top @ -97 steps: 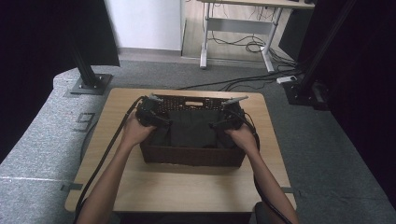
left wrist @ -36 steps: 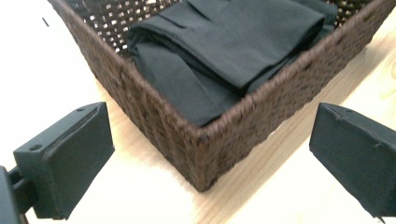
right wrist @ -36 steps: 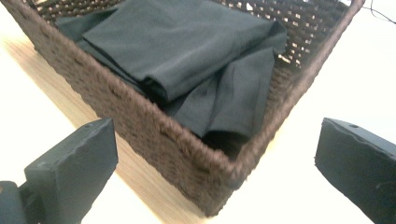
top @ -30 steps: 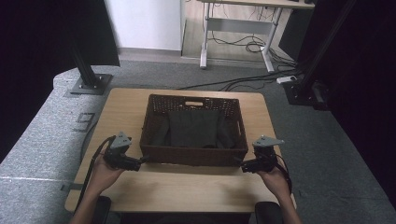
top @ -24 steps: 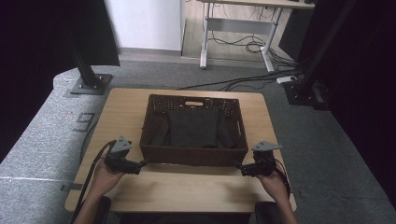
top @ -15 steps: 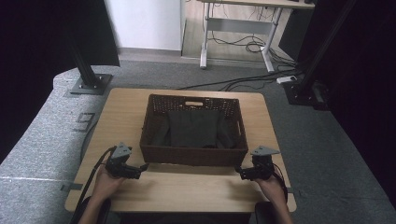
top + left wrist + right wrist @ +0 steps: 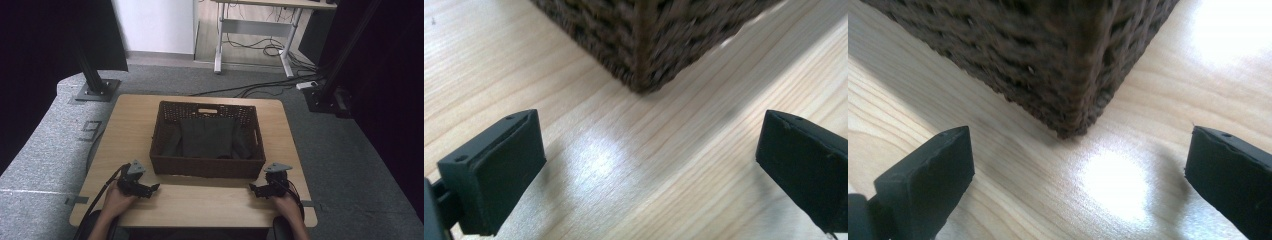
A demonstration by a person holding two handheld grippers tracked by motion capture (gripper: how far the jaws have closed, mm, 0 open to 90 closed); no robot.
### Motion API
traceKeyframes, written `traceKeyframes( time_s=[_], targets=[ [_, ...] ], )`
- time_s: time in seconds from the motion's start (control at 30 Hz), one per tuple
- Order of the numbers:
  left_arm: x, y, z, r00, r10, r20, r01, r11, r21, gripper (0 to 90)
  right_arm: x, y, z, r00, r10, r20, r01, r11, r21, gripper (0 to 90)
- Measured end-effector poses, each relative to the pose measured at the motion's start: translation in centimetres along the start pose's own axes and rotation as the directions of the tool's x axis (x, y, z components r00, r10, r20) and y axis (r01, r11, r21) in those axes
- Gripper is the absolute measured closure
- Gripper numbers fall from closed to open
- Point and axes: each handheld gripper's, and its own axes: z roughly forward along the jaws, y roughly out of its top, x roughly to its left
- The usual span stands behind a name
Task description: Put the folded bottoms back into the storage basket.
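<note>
Quick count: one wooden table (image 7: 130, 125), one dark woven basket (image 7: 205, 167) sitting mid-table, one dark folded cloth (image 7: 207, 137) lying inside it, two hand-held grippers, two hands. The basket has a cut-out handle slot in its far wall and one in the right-hand wall, so two slots that I can make out; the left wall is too dark to tell.

From the high view the left gripper (image 7: 152, 188) sits near the table's front edge, just off the basket's front left corner, w/ the person's left hand (image 7: 117, 200) behind it. The right gripper (image 7: 254, 189) mirrors it off the front right corner, right hand (image 7: 287, 204) behind. Both are apart from the basket, not touching. Each carries a grey three-cornered plate on top, and a cable trails from each.

The high view gives the cloth and the whole layout, but the jaws there are tiny. The gripper views fix that: the left gripper (image 7: 649, 170) has its jaws spread wide w/ nothing but bare table between them, and a basket corner (image 7: 644, 45) straight ahead, a bit blurry. Same deal for the right gripper (image 7: 1078, 180): jaws wide apart, holding nothing, basket corner (image 7: 1068, 65) ahead, closer up. Neither gripper view looks into the basket, so no cloth there.
</note>
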Motion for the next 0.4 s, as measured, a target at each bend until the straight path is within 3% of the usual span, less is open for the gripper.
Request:
traceKeyframes(
  time_s=[0.4],
  targets=[
    [0.03,0.10,0.11,0.9995,-0.032,-0.005,0.032,0.9995,0.009,0.0,-0.02,-0.15,0.24,1.0000,0.004,0.001,-0.004,1.000,-0.018,0.0]
  ],
)
